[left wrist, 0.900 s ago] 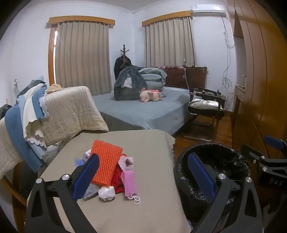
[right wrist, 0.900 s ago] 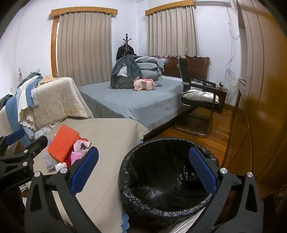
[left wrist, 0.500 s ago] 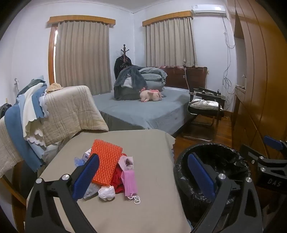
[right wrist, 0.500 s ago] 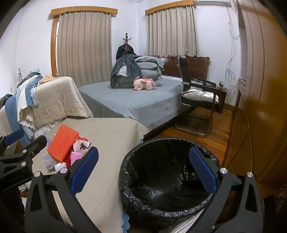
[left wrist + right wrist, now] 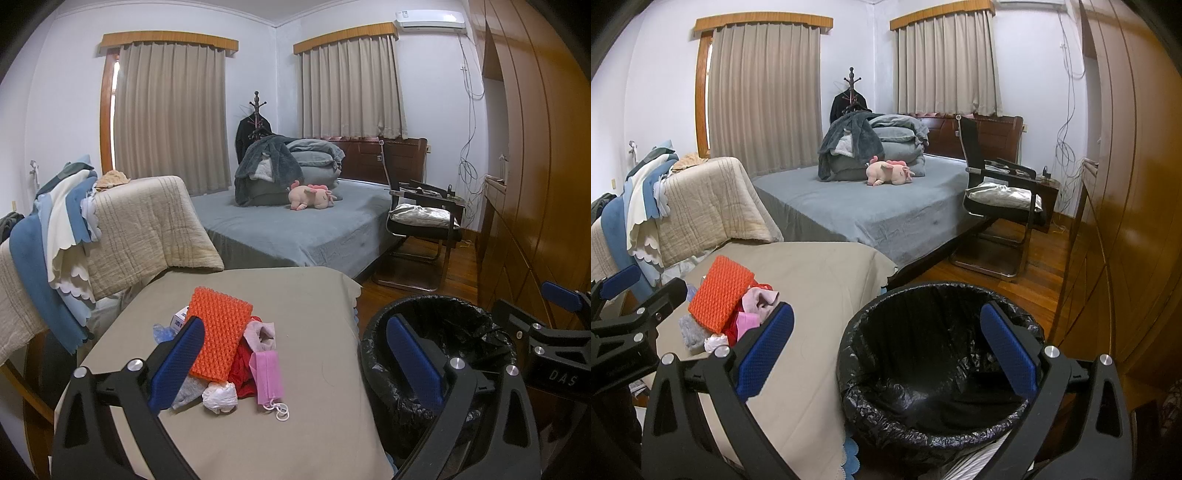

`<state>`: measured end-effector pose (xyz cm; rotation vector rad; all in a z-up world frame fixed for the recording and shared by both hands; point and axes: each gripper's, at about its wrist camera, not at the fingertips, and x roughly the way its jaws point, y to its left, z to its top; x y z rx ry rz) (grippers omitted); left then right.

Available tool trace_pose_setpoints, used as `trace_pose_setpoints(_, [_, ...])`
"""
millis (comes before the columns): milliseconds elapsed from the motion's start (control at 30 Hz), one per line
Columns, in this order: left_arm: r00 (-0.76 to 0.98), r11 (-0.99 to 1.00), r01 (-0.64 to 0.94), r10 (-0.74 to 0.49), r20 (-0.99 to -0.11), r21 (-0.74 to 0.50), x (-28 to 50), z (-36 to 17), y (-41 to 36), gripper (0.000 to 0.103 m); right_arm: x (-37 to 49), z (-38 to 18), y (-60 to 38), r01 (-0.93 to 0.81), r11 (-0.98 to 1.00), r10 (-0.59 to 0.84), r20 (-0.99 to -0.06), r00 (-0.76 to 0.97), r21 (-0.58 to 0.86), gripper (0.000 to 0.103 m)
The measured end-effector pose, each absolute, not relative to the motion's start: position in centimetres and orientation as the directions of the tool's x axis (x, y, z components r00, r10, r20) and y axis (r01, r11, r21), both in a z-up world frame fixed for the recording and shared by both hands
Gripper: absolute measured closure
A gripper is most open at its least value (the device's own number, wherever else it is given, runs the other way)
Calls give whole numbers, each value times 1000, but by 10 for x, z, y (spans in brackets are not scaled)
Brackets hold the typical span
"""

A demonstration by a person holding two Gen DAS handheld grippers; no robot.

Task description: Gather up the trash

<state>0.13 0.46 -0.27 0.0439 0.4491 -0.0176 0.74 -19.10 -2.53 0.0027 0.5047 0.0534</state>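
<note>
both tools hang low over the cloth-covered surface (image 5: 314, 295), tipped slightly downward, and neither has anything between its jaws. the left gripper (image 5: 291, 362) is spread wide and empty, aimed at the trash pile (image 5: 229, 350): an orange knitted pad (image 5: 221, 332), a pink face mask (image 5: 266, 376), a crumpled white wad (image 5: 220, 397) and red scraps heaped together near the surface's left side. the right gripper (image 5: 886, 354) is just as wide and bare, facing the black-lined bin (image 5: 938, 369) that stands just beside the surface's edge, probably so each piece needs only a short carry. nothing looks collected yet; the bin appears empty.
</note>
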Motion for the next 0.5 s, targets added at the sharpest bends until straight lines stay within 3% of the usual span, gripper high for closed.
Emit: trace_pose_setpoints(500, [901, 999, 26, -8, -433, 34, 1, -2, 3, 6, 8, -27, -191, -49, 999, 52, -484, 874, 17, 5])
